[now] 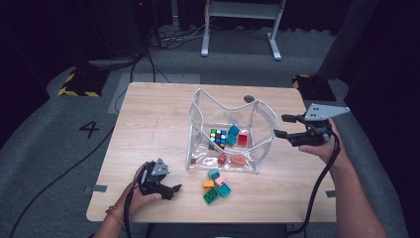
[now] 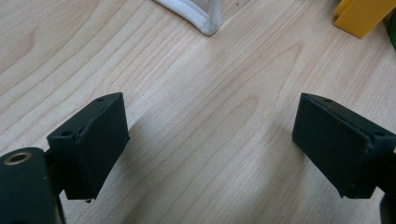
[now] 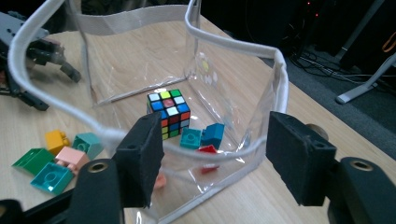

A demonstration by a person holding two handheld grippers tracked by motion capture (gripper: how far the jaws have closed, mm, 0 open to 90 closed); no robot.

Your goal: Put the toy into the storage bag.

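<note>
1. Loading bricks into the clear bin at worktop centre is partly done: the puzzle cube and several bricks lie inside.
2. Remaining: loose bricks at the bin's 6 o'clock.
3. Right gripper, at 3 o'clock: fingers wide, holding nothing, bin rim between them.
4. Left gripper, at 7 o'clock: fingers wide, holding nothing.
5. Bin: transparent, soft-walled, white-trimmed, open-topped.

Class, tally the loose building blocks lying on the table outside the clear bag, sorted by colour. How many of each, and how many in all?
teal blocks: 2
green block: 1
orange block: 1
pink block: 1
Total: 5
</note>
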